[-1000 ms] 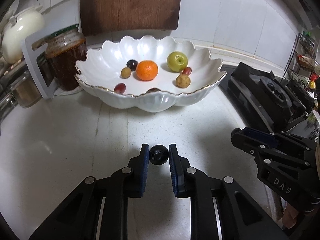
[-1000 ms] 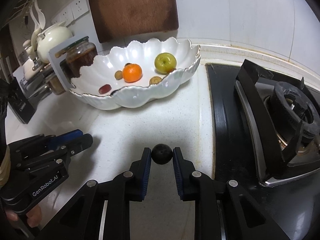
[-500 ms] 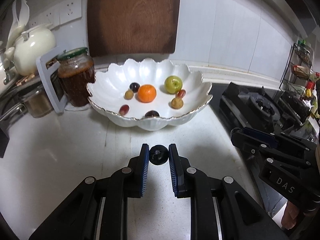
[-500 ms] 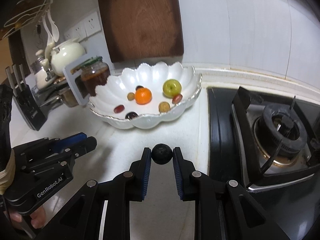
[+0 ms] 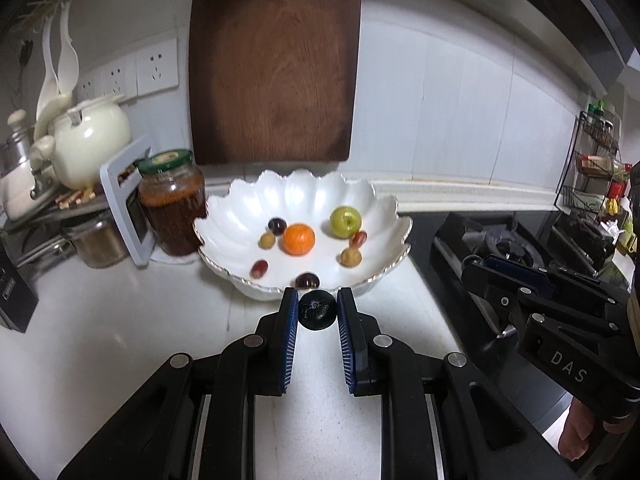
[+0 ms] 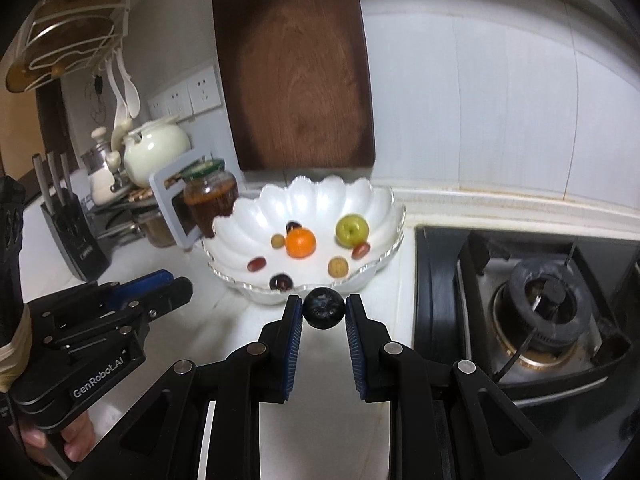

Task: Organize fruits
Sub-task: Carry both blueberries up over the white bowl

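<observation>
A white scalloped bowl (image 5: 240, 216) stands on the counter against the wall. It holds an orange (image 5: 299, 239), a green apple (image 5: 345, 221) and several small grapes and nuts. My left gripper (image 5: 317, 307) is shut on a dark round fruit (image 5: 317, 312), held in the air just in front of the bowl's near rim. In the right wrist view my right gripper (image 6: 323, 306) is shut on a second dark round fruit (image 6: 324, 308), also in front of the bowl (image 6: 256, 216). The two grippers hang side by side.
A brown-filled glass jar (image 5: 172, 200) and a cream teapot (image 5: 90, 140) stand left of the bowl. A wooden cutting board (image 5: 276, 60) leans on the wall behind it. A gas stove (image 6: 540, 304) lies to the right, and a knife block (image 6: 72, 236) to the far left.
Both grippers have risen off the counter, each still holding its dark fruit. The bowl now looks smaller and lower in both views, and more of the wall shows.
</observation>
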`<state>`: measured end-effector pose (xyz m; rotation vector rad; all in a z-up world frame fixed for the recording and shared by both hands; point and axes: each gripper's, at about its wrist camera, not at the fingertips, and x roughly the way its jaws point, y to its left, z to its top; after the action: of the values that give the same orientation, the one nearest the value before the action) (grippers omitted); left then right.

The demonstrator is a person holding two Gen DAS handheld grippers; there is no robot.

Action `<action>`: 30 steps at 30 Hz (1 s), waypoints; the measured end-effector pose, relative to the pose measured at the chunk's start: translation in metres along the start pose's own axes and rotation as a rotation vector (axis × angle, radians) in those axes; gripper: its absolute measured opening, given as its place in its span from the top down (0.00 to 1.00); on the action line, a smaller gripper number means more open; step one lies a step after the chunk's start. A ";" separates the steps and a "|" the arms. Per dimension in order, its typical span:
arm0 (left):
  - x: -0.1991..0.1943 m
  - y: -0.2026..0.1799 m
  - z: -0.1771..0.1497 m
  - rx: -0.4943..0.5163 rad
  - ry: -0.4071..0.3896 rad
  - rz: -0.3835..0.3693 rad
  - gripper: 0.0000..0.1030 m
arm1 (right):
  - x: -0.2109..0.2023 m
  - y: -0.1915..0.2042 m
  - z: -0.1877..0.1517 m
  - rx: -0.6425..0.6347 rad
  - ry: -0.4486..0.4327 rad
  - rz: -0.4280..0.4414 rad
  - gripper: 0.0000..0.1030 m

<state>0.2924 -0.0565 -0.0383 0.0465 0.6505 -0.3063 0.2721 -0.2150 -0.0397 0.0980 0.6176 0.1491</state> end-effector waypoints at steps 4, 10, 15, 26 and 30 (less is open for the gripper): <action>-0.007 0.000 0.007 -0.005 -0.023 0.008 0.80 | -0.005 0.001 0.010 -0.005 -0.036 0.002 0.77; -0.012 0.002 0.020 0.000 -0.058 0.023 0.80 | -0.007 0.003 0.024 -0.005 -0.076 -0.002 0.77; -0.011 0.005 0.031 0.008 -0.079 0.030 0.80 | 0.001 0.005 0.034 -0.005 -0.089 0.004 0.77; 0.008 0.014 0.057 0.019 -0.089 0.047 0.80 | 0.025 0.013 0.057 -0.034 -0.107 -0.016 0.77; 0.019 0.017 0.067 0.024 -0.084 0.054 0.80 | 0.035 0.014 0.068 -0.035 -0.110 -0.017 0.77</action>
<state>0.3513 -0.0544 0.0024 0.0741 0.5618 -0.2625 0.3386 -0.1988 -0.0030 0.0665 0.5062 0.1370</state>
